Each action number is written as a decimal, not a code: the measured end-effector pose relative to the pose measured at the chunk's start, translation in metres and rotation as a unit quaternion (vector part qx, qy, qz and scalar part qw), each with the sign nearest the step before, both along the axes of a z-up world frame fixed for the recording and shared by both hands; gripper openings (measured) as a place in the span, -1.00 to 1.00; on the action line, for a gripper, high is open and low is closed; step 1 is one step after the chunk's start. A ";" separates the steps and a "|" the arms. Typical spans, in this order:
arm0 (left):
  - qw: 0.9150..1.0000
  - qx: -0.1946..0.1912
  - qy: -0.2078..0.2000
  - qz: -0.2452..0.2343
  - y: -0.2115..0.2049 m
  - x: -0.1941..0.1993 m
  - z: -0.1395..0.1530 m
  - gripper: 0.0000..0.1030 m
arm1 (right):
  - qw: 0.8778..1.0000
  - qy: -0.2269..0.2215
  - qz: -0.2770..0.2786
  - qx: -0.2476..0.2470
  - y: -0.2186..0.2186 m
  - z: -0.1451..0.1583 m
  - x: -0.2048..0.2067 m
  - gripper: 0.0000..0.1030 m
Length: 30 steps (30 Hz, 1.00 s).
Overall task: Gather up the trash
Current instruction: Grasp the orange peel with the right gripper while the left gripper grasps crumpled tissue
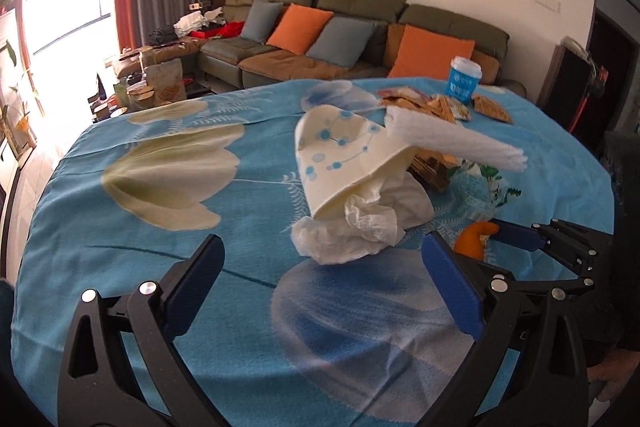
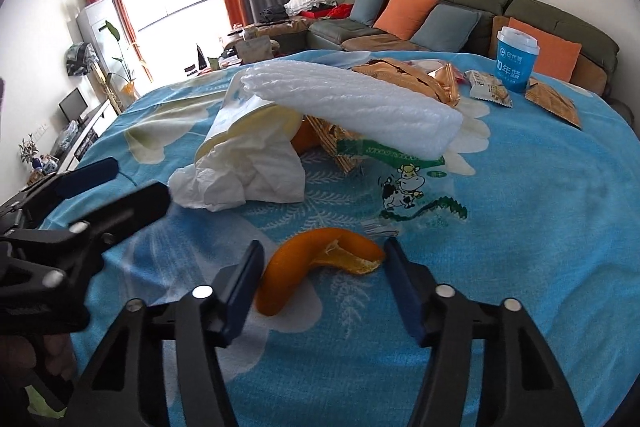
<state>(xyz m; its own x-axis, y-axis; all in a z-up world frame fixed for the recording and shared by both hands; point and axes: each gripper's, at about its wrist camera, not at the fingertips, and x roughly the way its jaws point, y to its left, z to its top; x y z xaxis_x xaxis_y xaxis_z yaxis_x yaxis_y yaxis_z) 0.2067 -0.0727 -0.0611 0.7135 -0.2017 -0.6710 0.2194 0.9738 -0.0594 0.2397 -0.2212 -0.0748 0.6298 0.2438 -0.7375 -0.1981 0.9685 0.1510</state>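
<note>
The right gripper (image 2: 322, 279) stands part spread over an orange peel (image 2: 316, 271) that lies between its fingers on the blue flowered cloth of the counter (image 2: 540, 227); the left pad looks to touch the peel, though I cannot tell whether it presses. The left gripper (image 1: 320, 287) is spread wide with only cloth between its fingers, just short of a crumpled tissue (image 1: 360, 223).

Behind the tissue a tipped paper cup (image 1: 340, 159) leans under a white foam sheet (image 1: 452, 139), with gold snack wrappers (image 2: 404, 75) and a clear cow-printed bag (image 2: 404, 187) crowded beside them. A blue lidded cup (image 2: 516, 59) stands upright near the far edge.

The cloth to the left of the heap is bare to the counter's edge; the two grippers sit close, side by side. A sofa (image 1: 360, 35) stands beyond.
</note>
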 end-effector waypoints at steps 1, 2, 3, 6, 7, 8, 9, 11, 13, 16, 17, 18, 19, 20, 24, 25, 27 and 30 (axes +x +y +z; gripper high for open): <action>1.000 0.002 0.009 -0.004 -0.003 0.004 -0.002 0.89 | 1.000 0.000 0.000 0.003 -0.001 0.000 0.000 0.02; 1.000 -0.001 0.016 -0.006 -0.004 0.006 -0.004 0.89 | 1.000 0.001 0.001 0.008 -0.003 0.000 0.000 -0.05; 1.000 -0.005 0.023 -0.008 -0.005 0.008 -0.006 0.89 | 1.000 0.001 0.002 0.015 -0.005 0.000 0.000 -0.09; 0.999 -0.002 0.034 -0.007 -0.009 0.015 -0.012 0.85 | 1.000 0.001 0.006 0.024 -0.008 0.000 -0.003 -0.34; 0.999 0.001 0.039 -0.008 -0.011 0.016 -0.014 0.74 | 0.999 0.002 0.009 0.032 -0.009 0.000 -0.004 -0.43; 0.999 -0.001 0.046 -0.012 -0.012 0.018 -0.016 0.65 | 0.999 0.003 0.011 0.038 -0.010 -0.001 -0.004 -0.50; 0.998 -0.005 0.053 -0.014 -0.013 0.019 -0.019 0.53 | 0.999 0.002 0.012 0.043 -0.011 -0.001 -0.005 -0.52; 0.998 -0.002 0.062 -0.015 -0.015 0.022 -0.022 0.43 | 0.998 0.002 0.013 0.055 -0.013 -0.001 -0.007 -0.59; 0.998 -0.003 0.066 -0.016 -0.016 0.024 -0.025 0.34 | 0.998 0.004 0.014 0.066 -0.015 -0.002 -0.010 -0.63; 0.997 -0.008 0.072 -0.015 -0.017 0.027 -0.028 0.29 | 0.997 0.005 0.017 0.079 -0.019 -0.003 -0.012 -0.66; 0.997 -0.014 0.076 -0.016 -0.017 0.028 -0.029 0.29 | 0.997 0.005 0.017 0.081 -0.021 -0.003 -0.013 -0.67; 0.997 -0.019 0.079 -0.014 -0.018 0.030 -0.030 0.30 | 0.996 0.005 0.018 0.083 -0.021 -0.003 -0.014 -0.68; 0.997 -0.023 0.079 -0.013 -0.018 0.032 -0.030 0.30 | 0.996 0.004 0.020 0.085 -0.022 -0.003 -0.014 -0.69; 0.996 -0.026 0.079 -0.014 -0.019 0.034 -0.030 0.30 | 0.996 0.004 0.023 0.087 -0.022 -0.003 -0.016 -0.70; 0.996 -0.026 0.082 -0.016 -0.024 0.039 -0.031 0.21 | 0.995 0.004 0.024 0.093 -0.026 -0.005 -0.019 -0.71; 0.996 -0.026 0.083 -0.018 -0.026 0.039 -0.031 0.13 | 0.995 0.004 0.025 0.095 -0.026 -0.005 -0.019 -0.72; 0.996 -0.026 0.084 -0.016 -0.029 0.040 -0.032 0.07 | 0.995 0.004 0.025 0.095 -0.027 -0.005 -0.019 -0.72; 0.996 -0.027 0.082 -0.009 -0.028 0.040 -0.032 -0.19 | 0.995 0.003 0.026 0.095 -0.028 -0.006 -0.021 -0.72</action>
